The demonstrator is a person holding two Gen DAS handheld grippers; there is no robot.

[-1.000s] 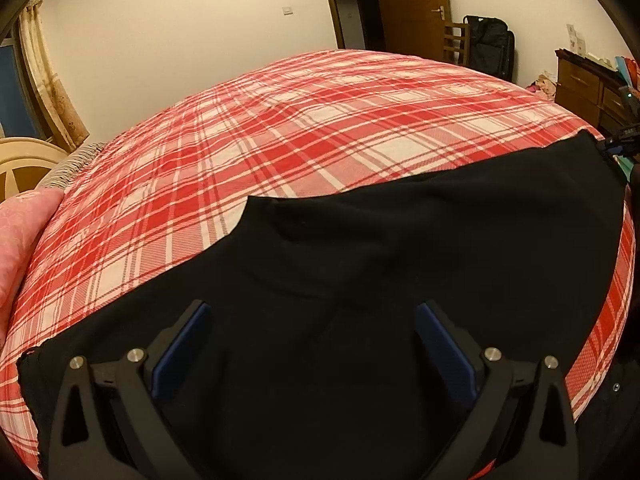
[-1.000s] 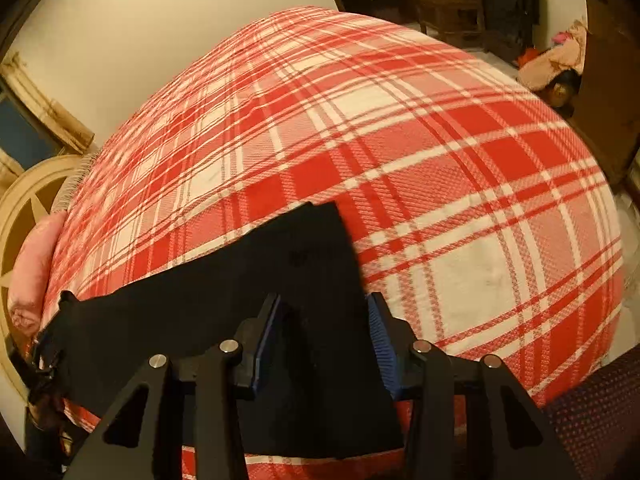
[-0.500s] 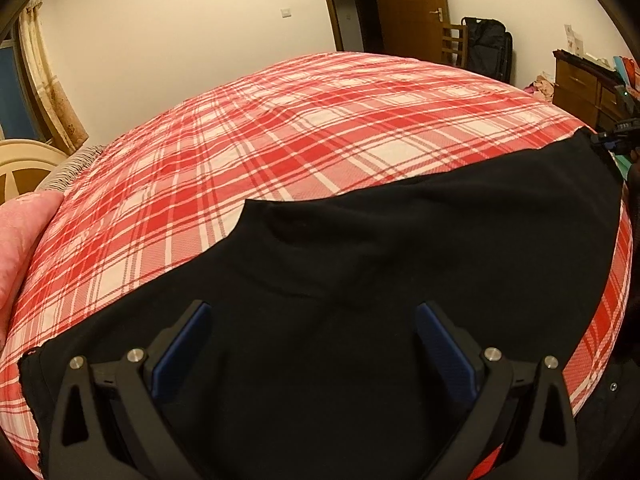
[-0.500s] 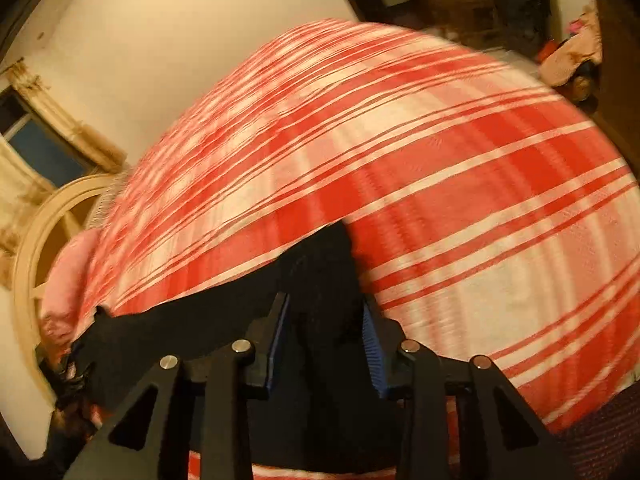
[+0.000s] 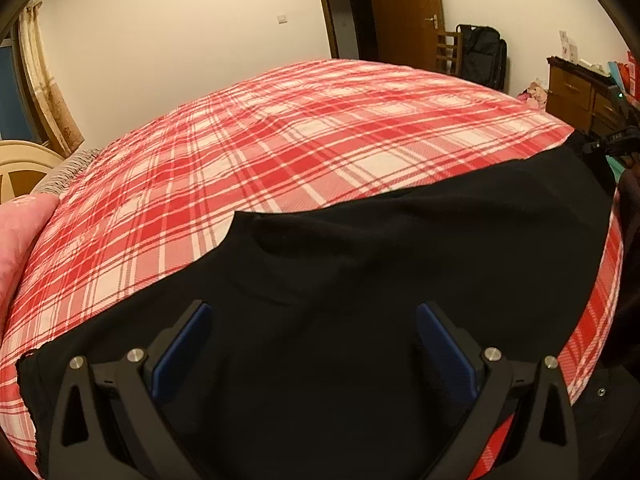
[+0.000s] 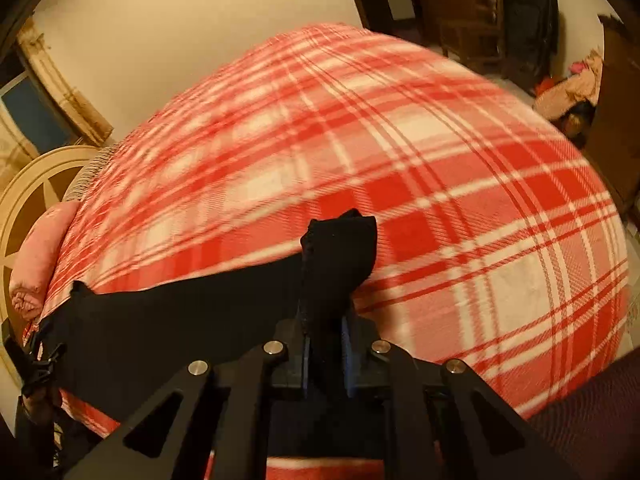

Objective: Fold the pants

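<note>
While the right tongs (image 6: 325,354) pinch one end of the black pants (image 5: 360,300) off the bed (image 5: 280,140), the left tongs (image 5: 312,344) hover spread wide above the middle. The thin bunched hold could slip, spoiling the fold.

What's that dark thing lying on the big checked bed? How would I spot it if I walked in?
Look at the bed with the red-and-white plaid sheet filling the room. Along its near edge lies a pair of black pants, spread flat, one end pinched in the right gripper. They are the only plain black cloth on the bed; the pink pillow at the side is pale by contrast.
</note>
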